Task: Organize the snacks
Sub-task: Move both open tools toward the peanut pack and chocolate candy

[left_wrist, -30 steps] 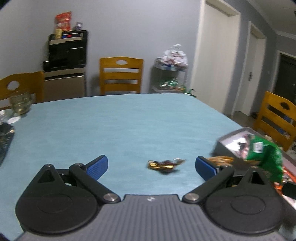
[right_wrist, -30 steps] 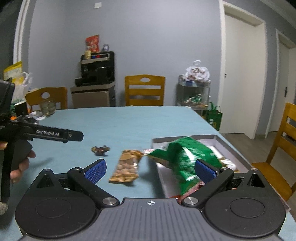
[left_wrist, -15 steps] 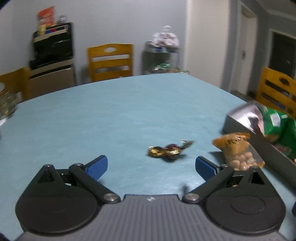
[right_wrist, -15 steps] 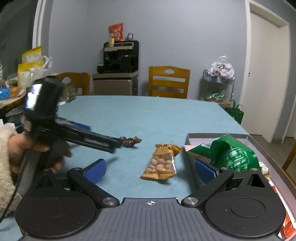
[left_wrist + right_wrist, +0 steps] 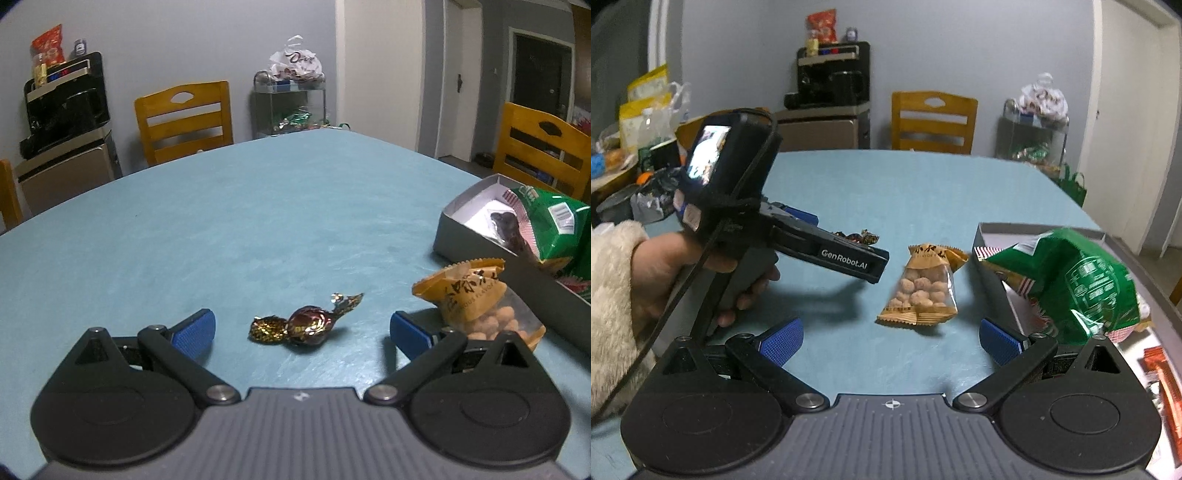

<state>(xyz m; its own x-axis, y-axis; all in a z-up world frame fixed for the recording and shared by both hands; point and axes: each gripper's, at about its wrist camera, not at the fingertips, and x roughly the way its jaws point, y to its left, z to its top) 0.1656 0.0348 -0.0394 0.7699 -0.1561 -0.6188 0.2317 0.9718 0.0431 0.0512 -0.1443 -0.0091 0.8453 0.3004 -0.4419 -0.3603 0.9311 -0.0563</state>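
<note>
Left gripper jaws wide open around candy, now closer, right gripper jaws wide open, empty, nut packet ahead.

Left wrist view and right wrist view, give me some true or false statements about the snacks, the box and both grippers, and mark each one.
1. The candy lies on the table between the open fingers of the left gripper. True.
2. The peanut bag is inside the box. False: it lies on the table just outside the box wall.
3. The green bag sits in the box. True.
4. The right gripper is shut on the peanut bag. False: it is open and holds nothing.
5. A hand holds the left gripper. True.
</note>
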